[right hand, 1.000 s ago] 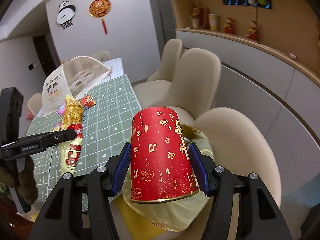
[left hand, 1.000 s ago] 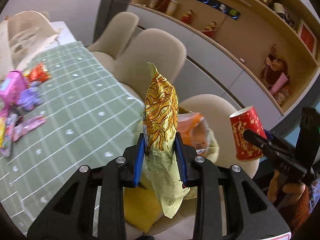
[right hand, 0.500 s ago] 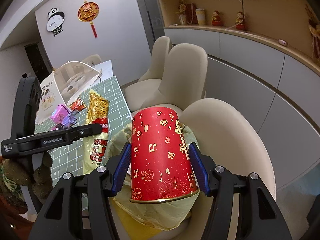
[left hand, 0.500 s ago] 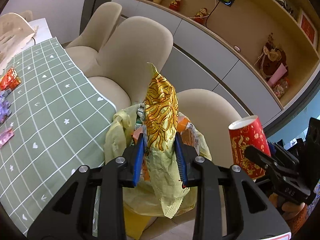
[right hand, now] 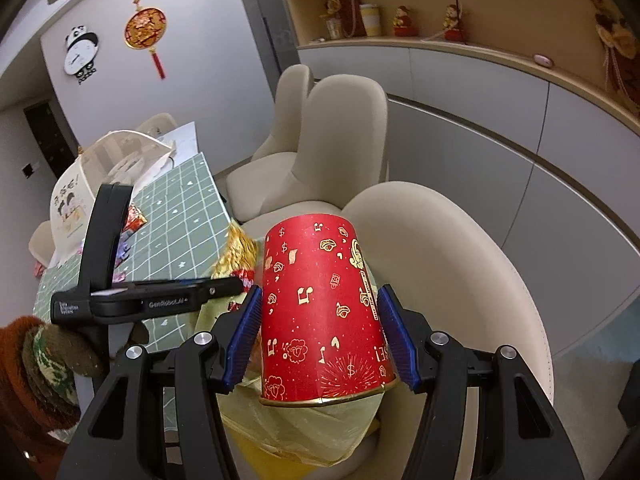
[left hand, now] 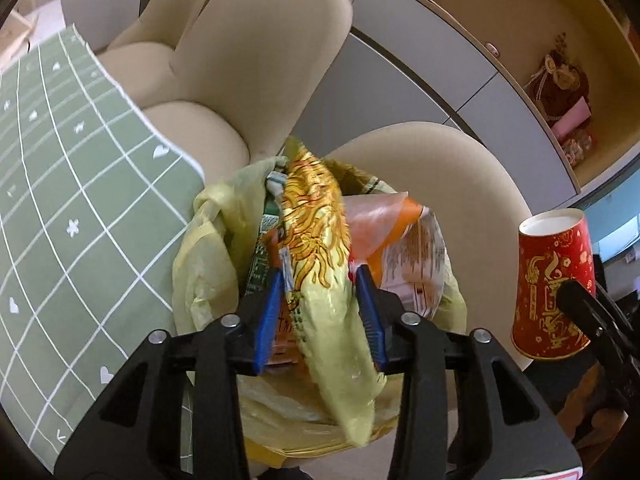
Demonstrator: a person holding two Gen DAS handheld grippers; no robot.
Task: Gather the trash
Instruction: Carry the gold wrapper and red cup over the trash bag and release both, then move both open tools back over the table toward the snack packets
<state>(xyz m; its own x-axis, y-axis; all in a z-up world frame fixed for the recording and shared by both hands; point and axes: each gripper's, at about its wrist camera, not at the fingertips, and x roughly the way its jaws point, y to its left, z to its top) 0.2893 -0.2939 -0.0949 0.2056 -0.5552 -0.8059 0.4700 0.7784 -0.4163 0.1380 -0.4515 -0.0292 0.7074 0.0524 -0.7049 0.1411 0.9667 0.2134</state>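
Observation:
My left gripper (left hand: 318, 300) is shut on a gold and yellow snack wrapper (left hand: 320, 248), held upright over the open mouth of a yellow trash bag (left hand: 208, 256) that stands by the table edge and holds several wrappers. My right gripper (right hand: 320, 332) is shut on a red paper cup (right hand: 320, 312) with gold print, held upside down just right of the bag (right hand: 304, 432). The cup also shows at the right of the left wrist view (left hand: 554, 284). The left gripper's arm (right hand: 160, 300) and the wrapper's top (right hand: 238, 250) show in the right wrist view.
A green checked tablecloth (left hand: 68, 200) covers the table on the left. Cream chairs (left hand: 256, 48) stand behind and beside the bag. A white paper bag (right hand: 104, 176) and small wrappers (right hand: 134, 216) lie far on the table. A cabinet wall with shelves (right hand: 480, 92) runs behind.
My left gripper has carried the snack wrapper right and down, from over the table to over the bag's mouth. My right gripper has kept the cup beside the bag.

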